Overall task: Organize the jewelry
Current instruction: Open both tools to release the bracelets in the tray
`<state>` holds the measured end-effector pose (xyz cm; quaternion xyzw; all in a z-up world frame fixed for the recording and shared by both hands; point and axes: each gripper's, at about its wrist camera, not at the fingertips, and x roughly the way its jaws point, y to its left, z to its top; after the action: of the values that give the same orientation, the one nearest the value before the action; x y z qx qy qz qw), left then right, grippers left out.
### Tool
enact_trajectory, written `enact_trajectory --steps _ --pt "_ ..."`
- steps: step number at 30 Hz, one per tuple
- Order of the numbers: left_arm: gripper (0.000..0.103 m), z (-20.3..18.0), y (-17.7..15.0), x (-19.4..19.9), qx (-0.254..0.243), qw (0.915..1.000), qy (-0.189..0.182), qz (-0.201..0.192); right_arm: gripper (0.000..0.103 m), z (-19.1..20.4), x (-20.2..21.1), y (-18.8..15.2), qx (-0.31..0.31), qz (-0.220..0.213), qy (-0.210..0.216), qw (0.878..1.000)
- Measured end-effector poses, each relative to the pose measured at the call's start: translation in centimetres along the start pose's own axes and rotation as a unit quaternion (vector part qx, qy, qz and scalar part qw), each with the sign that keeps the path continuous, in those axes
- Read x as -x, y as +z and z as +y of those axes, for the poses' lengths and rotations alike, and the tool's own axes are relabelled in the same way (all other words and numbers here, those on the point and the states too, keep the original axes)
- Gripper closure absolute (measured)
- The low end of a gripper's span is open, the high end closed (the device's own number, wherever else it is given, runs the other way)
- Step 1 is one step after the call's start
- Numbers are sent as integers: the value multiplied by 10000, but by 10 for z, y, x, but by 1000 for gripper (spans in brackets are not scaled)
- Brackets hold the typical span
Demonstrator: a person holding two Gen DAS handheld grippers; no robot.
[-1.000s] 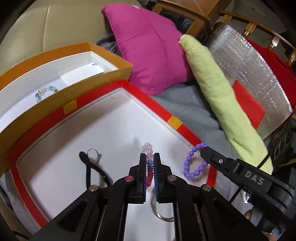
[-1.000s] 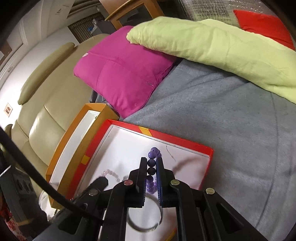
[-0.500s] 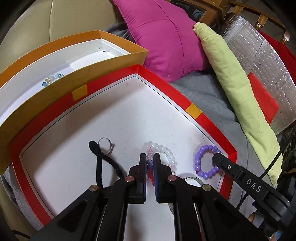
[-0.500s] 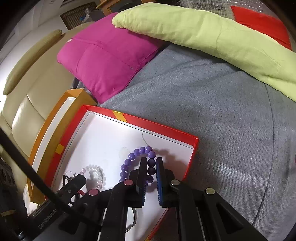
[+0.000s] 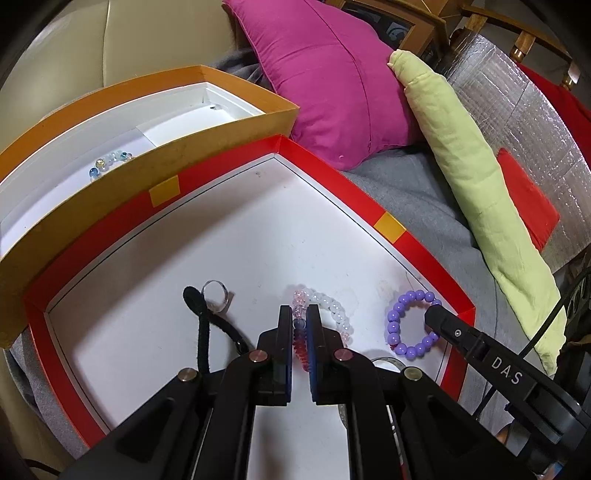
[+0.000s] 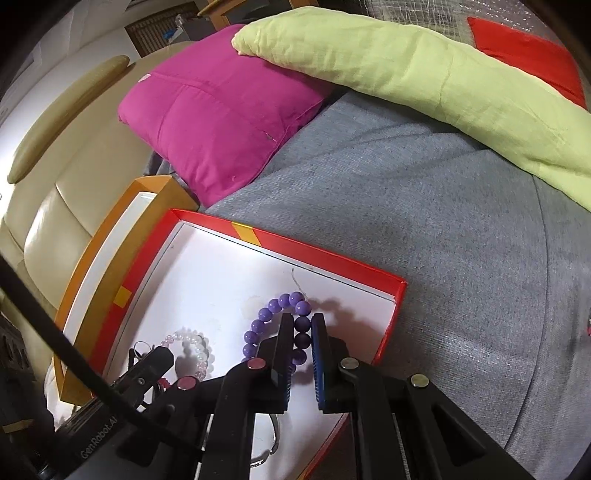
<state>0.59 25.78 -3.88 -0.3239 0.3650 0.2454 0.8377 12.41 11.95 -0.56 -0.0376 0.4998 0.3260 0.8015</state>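
Over red tray (image 5: 343,184) | both grippers lowered since earlier, bracelets pinched.

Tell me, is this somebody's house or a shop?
Most likely a house, probably a living room. There is a cream leather sofa, a pink cushion lying on a grey blanket, and wooden furniture behind. The jewelry sits in plain cardboard boxes, not a shop display.

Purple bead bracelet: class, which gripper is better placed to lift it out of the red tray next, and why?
Right. The right gripper already straddles the purple bead bracelet; the left gripper is closed on the pink and white bracelet.
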Motion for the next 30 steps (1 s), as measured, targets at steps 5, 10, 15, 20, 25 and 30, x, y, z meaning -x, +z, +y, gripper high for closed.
enact_trajectory --steps 5,10,15,20,25,30 --pt "95 -2 0 0 -43 10000 -18 -4 93 3 0 0 41 -6 -6 10000" --pt "95 -2 0 0 -52 10000 15 3 93 7 -3 1 135 13 -49 9999" --pt "95 -4 1 -2 -62 10000 38 24 93 9 -4 3 176 5 -92 9998" --pt "95 -5 1 -3 -84 9999 70 42 93 13 -3 4 240 0 -129 9996" --pt "95 -5 1 -4 -70 9999 106 58 93 15 -6 4 296 46 -171 9994" --pt "95 -5 2 -4 -70 9999 107 62 93 16 -5 4 337 38 -206 9992"
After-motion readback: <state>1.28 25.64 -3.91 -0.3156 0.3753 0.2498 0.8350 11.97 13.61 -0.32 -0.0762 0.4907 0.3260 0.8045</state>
